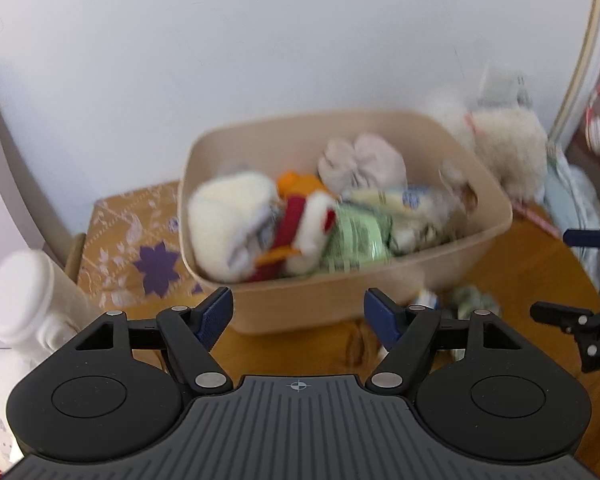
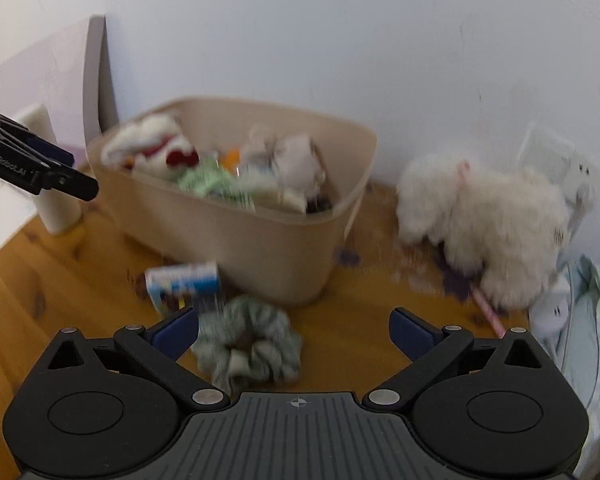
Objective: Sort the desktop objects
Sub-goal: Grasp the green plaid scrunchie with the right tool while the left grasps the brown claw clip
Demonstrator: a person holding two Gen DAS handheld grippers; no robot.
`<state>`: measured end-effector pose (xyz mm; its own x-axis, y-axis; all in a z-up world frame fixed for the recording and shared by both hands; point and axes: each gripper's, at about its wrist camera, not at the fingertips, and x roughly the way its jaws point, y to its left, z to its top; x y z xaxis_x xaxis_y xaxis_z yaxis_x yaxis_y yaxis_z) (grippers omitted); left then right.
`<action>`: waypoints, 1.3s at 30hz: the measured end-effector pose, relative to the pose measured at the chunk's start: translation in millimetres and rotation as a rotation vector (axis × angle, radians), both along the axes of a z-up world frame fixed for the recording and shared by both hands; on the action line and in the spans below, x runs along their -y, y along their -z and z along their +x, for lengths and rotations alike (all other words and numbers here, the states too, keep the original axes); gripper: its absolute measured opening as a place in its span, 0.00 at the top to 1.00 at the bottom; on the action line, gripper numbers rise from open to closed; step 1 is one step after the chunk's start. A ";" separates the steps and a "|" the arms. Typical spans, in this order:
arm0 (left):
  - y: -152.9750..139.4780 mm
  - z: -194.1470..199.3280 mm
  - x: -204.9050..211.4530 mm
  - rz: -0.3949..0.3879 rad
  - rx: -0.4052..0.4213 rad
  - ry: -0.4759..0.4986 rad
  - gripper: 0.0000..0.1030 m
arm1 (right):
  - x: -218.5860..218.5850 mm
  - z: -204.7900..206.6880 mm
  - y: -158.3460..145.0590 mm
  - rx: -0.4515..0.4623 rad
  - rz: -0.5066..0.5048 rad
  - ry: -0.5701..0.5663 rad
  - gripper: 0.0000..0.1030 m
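A beige plastic bin point(image 1: 412, 276) point(image 2: 260, 248) stands on the wooden desk against the wall, filled with soft toys, a grey pouch and snack packets. My left gripper point(image 1: 298, 316) is open and empty, just in front of the bin's near wall. My right gripper point(image 2: 294, 330) is open and empty, low over a green-grey scrunchie point(image 2: 248, 344) that lies between its fingers, nearer the left one. A small blue-and-white carton point(image 2: 182, 284) lies by the bin's foot. A fluffy white plush point(image 2: 488, 220) point(image 1: 504, 148) lies right of the bin.
A white bottle point(image 1: 24, 300) point(image 2: 56, 200) stands left of the bin beside an orange patterned box point(image 1: 132, 248). Pale blue cloth point(image 2: 584, 332) is bunched at the desk's right edge. The other gripper shows at each view's side point(image 1: 580, 320) point(image 2: 32, 164).
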<state>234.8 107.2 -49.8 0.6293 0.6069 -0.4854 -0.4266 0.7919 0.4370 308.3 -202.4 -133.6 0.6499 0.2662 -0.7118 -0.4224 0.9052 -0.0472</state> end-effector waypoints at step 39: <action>100.3 50.0 -50.4 -0.092 -0.179 -0.018 0.22 | -26.1 39.8 80.9 -0.161 -0.097 0.013 0.00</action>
